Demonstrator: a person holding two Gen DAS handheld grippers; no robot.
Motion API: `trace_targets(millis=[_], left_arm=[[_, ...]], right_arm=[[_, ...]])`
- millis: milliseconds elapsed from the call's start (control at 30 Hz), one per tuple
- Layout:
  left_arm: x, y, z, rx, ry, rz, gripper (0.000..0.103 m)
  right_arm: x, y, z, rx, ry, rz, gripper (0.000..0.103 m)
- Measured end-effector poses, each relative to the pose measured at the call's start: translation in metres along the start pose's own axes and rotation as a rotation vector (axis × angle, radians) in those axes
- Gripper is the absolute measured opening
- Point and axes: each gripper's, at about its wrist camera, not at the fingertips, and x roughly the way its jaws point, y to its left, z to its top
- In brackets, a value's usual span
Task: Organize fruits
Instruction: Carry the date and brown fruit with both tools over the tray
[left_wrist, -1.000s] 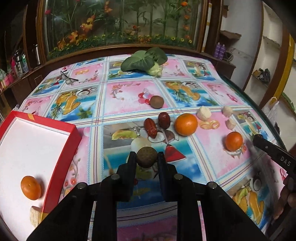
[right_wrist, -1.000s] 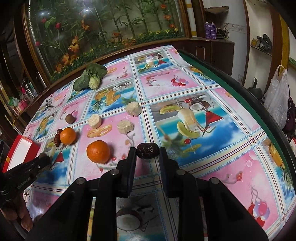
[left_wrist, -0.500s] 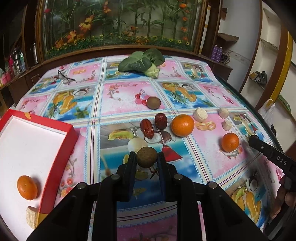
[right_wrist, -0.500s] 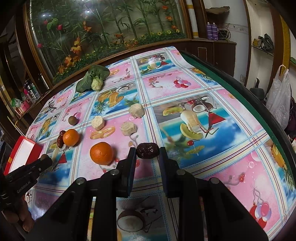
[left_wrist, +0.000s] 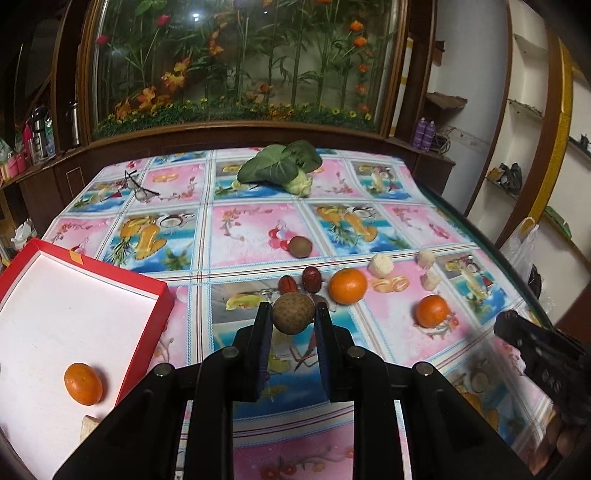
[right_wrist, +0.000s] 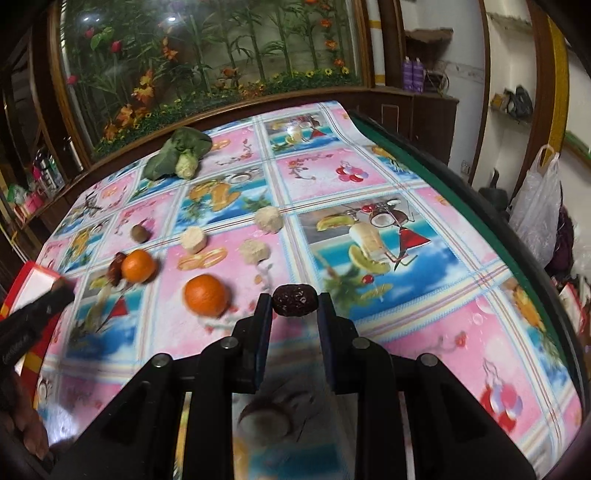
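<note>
Fruit-patterned pink and blue tablecloth (left_wrist: 255, 229) covers the table; on it, my red-rimmed white box (left_wrist: 55, 317) holds one small orange (left_wrist: 83, 384) and a pale chunk (left_wrist: 88, 426), seen only from my left wrist. My left gripper (left_wrist: 293, 314) clamps a round brown fruit (left_wrist: 293, 313); my right gripper (right_wrist: 295, 300) pinches a dark wrinkled date (right_wrist: 295, 300), both raised above the cloth

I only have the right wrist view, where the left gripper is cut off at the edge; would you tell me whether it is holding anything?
Observer: Yes, the left gripper is shut on a round brown fruit.
Operator: Thank you. Is anything in the red box?
Observer: One mandarin lies on its white floor.
Operator: Anything else there?
Observer: A pale chunk shows at the near corner; I cannot tell whether it is inside.
</note>
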Motion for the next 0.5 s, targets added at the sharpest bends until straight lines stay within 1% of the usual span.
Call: trace_targets(millis=[200, 500], left_arm=[[-0.008, -0.006, -0.002, 0.016, -0.017, -0.005, 0.021], [-0.024, -0.009, -0.001, 0.017, -0.051, -0.028, 0.021]], right_arm=[[-0.044, 0.023, -0.017, -0.057, -0.024, -0.016, 0.026], [-0.080, 0.039, -0.049, -0.070, -0.013, -0.021, 0.026]])
